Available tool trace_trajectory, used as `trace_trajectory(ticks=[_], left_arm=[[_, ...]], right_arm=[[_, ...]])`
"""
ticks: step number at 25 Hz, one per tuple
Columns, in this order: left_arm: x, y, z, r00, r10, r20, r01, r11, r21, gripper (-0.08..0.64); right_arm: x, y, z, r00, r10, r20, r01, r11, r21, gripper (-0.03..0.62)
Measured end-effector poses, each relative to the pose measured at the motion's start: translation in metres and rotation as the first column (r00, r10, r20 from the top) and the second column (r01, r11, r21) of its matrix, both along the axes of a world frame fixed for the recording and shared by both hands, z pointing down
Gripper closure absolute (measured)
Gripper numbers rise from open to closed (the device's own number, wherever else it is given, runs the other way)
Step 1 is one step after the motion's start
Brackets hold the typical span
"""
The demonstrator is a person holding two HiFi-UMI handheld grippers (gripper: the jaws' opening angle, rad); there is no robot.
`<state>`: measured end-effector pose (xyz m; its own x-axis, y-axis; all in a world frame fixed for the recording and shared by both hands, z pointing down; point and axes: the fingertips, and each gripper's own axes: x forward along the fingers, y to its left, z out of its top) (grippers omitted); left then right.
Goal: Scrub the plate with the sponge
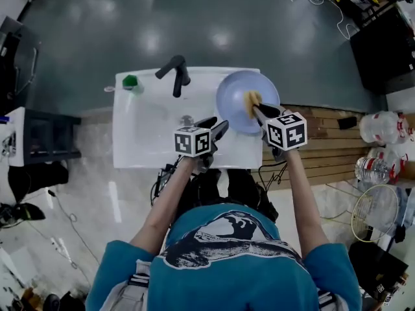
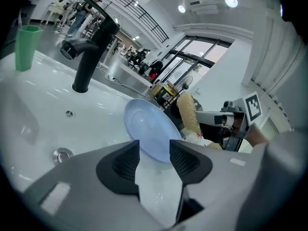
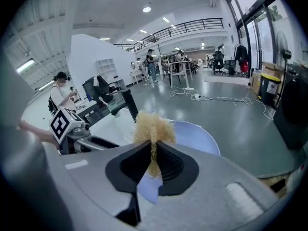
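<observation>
**Fig.: head view w/ both gripper views.** We are looking down on a white sink w/ a black faucet at its far edge and a green cup at the far-left corner. A drain is showing in the sink bottom.

- **Plate.** The plate, pale blue, is sitting at the sink's far-right corner. It is tilting up on edge, as the left gripper view is showing.
- **L gripper.** We are holding the L gripper near the sink's middle, just left of the plate and apart from it. Its jaws are standing wide apart w/ nothing btwn the pads. Beyond the gap, only the plate's lower rim and white sink are showing.
- **R gripper.** We are bringing the R gripper in from the near-right side. Its jaws are clamping together on the sponge, a tan fibrous pad squeezed thin btwn the pads and fanning out past the tips.
- **Sponge vs. plate.** The sponge is lying over the plate's face, right of centre in the head view. Whether it is actually pressing on the plate, we are not able to tell.
</observation>
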<state>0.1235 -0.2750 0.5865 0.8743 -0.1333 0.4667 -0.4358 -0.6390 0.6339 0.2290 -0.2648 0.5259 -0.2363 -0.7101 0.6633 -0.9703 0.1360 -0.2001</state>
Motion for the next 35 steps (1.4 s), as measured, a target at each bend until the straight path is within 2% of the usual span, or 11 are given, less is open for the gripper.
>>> trace_trajectory(ticks=[7, 14, 17, 22, 27, 30, 35], left_arm=[[0.005, 0.001, 0.026, 0.990, -0.135, 0.049, 0.139, 0.987, -0.086, 0.369], [0.013, 0.000, 0.037, 0.973, -0.222, 0.069, 0.228, 0.969, -0.095, 0.403], [0.014, -0.002, 0.041, 0.963, -0.254, 0.090, 0.262, 0.961, -0.085, 0.473], [0.014, -0.004, 0.041, 0.957, -0.272, 0.099, 0.279, 0.958, -0.064, 0.468], [0.015, -0.003, 0.041, 0.951, -0.296, 0.092, 0.302, 0.951, -0.068, 0.469], [0.014, -0.003, 0.040, 0.946, -0.311, 0.092, 0.318, 0.946, -0.066, 0.471], [0.014, -0.004, 0.041, 0.942, -0.319, 0.100, 0.326, 0.943, -0.062, 0.471]], right_arm=[[0.019, -0.037, 0.038, 0.990, -0.128, -0.061, 0.121, 0.987, -0.101, 0.558], [0.026, -0.079, 0.071, 0.958, -0.260, -0.119, 0.238, 0.956, -0.170, 0.558], [0.035, -0.097, 0.077, 0.943, -0.280, -0.181, 0.245, 0.950, -0.194, 0.558], [0.043, -0.113, 0.092, 0.917, -0.316, -0.243, 0.259, 0.935, -0.241, 0.558], [0.038, -0.111, 0.103, 0.906, -0.324, -0.272, 0.269, 0.937, -0.222, 0.557], [0.021, -0.102, 0.105, 0.892, -0.380, -0.244, 0.327, 0.916, -0.233, 0.557], [-0.015, -0.078, 0.109, 0.837, -0.509, -0.202, 0.455, 0.851, -0.260, 0.557]])
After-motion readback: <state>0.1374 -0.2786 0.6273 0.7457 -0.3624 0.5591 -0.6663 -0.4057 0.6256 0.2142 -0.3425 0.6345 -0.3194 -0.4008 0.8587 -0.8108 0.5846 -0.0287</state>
